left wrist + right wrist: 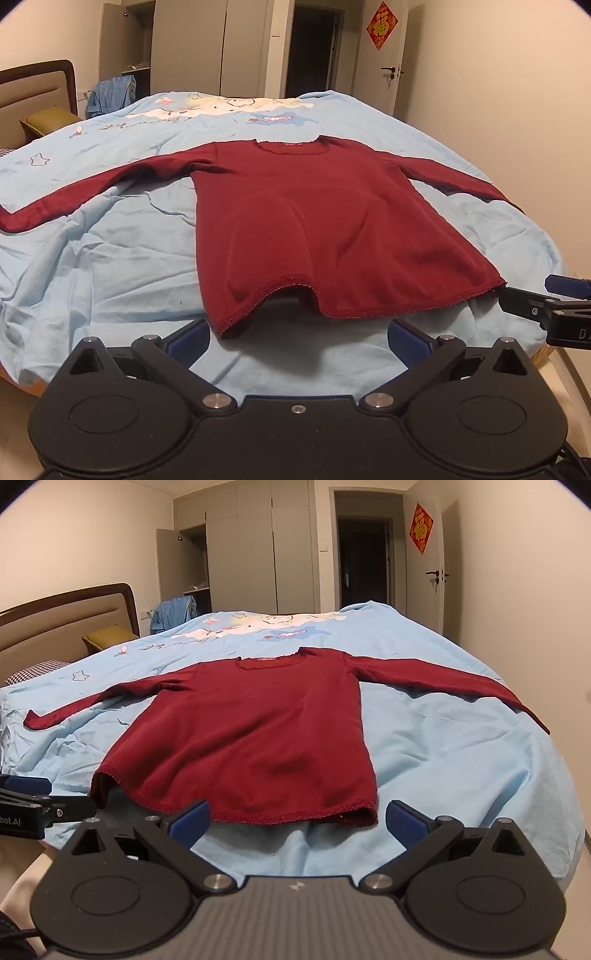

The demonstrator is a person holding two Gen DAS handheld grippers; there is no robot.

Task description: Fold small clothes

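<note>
A dark red long-sleeved shirt [314, 229] lies flat on the light blue bedcover [110, 266], sleeves spread out, hem towards me. My left gripper [299, 339] is open just short of the hem's left part, empty. My right gripper [297, 821] is open just short of the hem's right part, empty. The shirt also shows in the right wrist view [251, 731]. The right gripper shows at the right edge of the left wrist view [546, 306]. The left gripper shows at the left edge of the right wrist view [44, 808].
A headboard [66, 616] and an olive pillow [107, 637] are at the far left. A blue garment [173, 613] hangs beyond the bed by the wardrobe [240, 546]. A door [432, 572] is at the far right. The bed edge runs just under my grippers.
</note>
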